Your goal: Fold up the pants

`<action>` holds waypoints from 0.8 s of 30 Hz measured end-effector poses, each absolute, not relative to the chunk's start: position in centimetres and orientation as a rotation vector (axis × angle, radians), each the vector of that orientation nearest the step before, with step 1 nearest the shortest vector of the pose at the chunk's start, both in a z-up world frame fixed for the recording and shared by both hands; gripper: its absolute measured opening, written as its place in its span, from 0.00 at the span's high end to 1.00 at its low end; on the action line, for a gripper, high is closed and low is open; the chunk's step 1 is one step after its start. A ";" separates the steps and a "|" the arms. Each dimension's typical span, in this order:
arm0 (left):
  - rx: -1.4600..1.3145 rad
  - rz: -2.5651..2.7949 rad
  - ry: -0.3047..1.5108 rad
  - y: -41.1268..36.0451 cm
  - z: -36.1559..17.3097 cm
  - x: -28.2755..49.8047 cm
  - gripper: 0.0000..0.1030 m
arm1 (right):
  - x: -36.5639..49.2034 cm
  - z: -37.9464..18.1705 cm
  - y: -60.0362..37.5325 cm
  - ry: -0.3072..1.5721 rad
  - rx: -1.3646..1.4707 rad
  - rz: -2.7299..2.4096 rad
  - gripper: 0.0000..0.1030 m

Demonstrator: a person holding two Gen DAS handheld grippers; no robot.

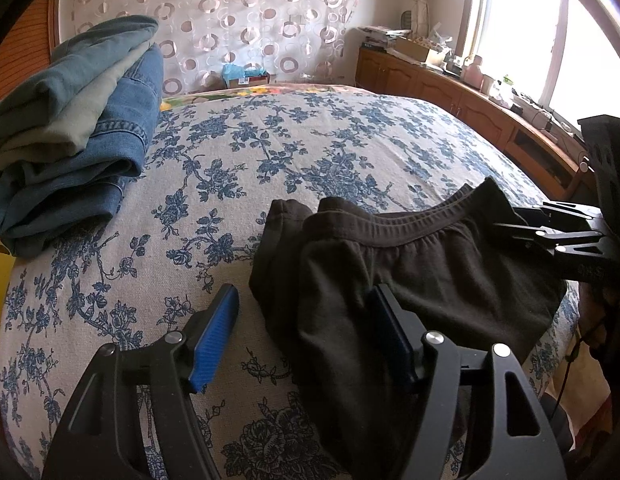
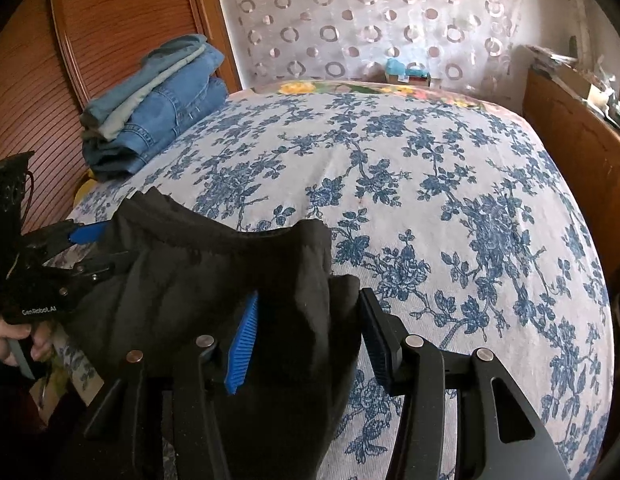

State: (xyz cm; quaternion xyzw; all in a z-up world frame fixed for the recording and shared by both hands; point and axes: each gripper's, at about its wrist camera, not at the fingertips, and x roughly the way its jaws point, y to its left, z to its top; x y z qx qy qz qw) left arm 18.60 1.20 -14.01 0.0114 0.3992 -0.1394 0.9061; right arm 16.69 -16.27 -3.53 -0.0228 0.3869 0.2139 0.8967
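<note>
Your left gripper (image 1: 302,332) stands with jaws spread wide, dark fabric between them but unpinched; your right gripper (image 2: 306,336) is likewise parted around a bunched corner, holding nothing. The black pants (image 1: 422,264) lie rumpled at the near edge of the floral bedspread (image 1: 310,140), waistband facing the headboard side. Well apart, a stack of folded jeans (image 1: 78,120) waits. Closing on bunched layers could, by this look, drag a crooked fold or pull the pants off the edge.
</note>
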 end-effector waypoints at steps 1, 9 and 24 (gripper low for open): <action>0.023 -0.288 0.825 1.2 -14.0 18.6 0.33 | 16.7 -3.6 -16.3 0.801 -0.047 0.446 0.50; -0.045 -0.299 0.797 2.3 -12.6 18.9 0.34 | 15.3 -4.2 -15.6 0.744 -0.103 0.419 0.50; -0.196 -0.310 0.878 4.2 -13.7 21.2 0.41 | 15.2 -4.3 -15.6 0.739 -0.100 0.420 0.50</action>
